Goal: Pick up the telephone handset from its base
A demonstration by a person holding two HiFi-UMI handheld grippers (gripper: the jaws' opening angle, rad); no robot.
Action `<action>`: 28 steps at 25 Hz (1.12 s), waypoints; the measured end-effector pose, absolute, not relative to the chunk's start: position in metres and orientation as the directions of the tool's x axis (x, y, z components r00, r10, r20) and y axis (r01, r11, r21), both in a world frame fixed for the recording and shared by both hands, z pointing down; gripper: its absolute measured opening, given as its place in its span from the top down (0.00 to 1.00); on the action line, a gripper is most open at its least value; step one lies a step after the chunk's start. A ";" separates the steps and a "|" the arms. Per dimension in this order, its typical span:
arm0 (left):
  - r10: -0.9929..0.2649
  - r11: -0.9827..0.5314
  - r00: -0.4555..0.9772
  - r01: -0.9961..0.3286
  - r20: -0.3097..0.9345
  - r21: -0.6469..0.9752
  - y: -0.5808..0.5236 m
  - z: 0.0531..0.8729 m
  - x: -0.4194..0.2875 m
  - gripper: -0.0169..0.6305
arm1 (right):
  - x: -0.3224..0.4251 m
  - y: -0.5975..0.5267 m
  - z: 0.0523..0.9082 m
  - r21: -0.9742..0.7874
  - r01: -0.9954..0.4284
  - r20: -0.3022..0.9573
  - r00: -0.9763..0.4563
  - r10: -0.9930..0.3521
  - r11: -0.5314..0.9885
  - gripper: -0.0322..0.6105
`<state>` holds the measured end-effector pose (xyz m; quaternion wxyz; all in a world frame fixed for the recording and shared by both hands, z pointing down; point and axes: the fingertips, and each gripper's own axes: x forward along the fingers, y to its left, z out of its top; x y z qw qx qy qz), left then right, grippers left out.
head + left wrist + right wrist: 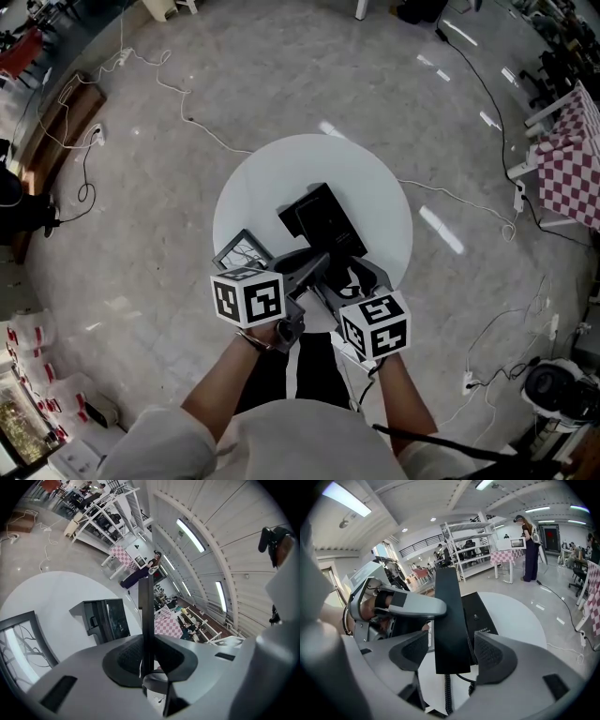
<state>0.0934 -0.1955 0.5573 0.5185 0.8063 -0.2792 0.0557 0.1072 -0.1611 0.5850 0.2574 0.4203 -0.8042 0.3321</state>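
Grips handset edge-on in left gripper, seemingly just above base; spreads right gripper wide round cord end, touching nothing; best to lift straight, slowly, lest cord drag base.

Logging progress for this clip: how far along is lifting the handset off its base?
Done: the handset is off the base, whose cradle shows empty. In hand: the left gripper is clamped on the handset's thin edge; the right gripper stands open around the cord end, pads clear on both sides. Left: little, perhaps only drawing the right gripper away.
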 end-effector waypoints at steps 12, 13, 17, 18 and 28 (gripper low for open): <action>-0.282 -0.417 0.898 -0.433 0.339 0.799 -0.177 0.538 0.109 0.85 | 0.102 -0.162 0.589 -0.250 -0.826 0.742 -0.499 -0.447 0.506 0.48; -0.281 -0.417 0.898 -0.433 0.340 0.799 -0.176 0.537 0.110 0.85 | 0.102 -0.161 0.588 -0.249 -0.826 0.743 -0.498 -0.447 0.507 0.48; -0.274 -0.411 0.900 -0.429 0.340 0.804 -0.176 0.537 0.110 0.85 | 0.100 -0.162 0.588 -0.244 -0.824 0.750 -0.494 -0.439 0.511 0.51; -0.274 -0.413 0.898 -0.434 0.345 0.801 -0.176 0.537 0.111 0.85 | 0.099 -0.162 0.588 -0.243 -0.825 0.752 -0.492 -0.438 0.510 0.53; -0.216 -0.522 0.890 -0.453 0.402 0.722 -0.176 0.530 0.118 0.85 | 0.102 -0.167 0.587 -0.250 -0.865 0.750 -0.458 -0.478 0.436 0.61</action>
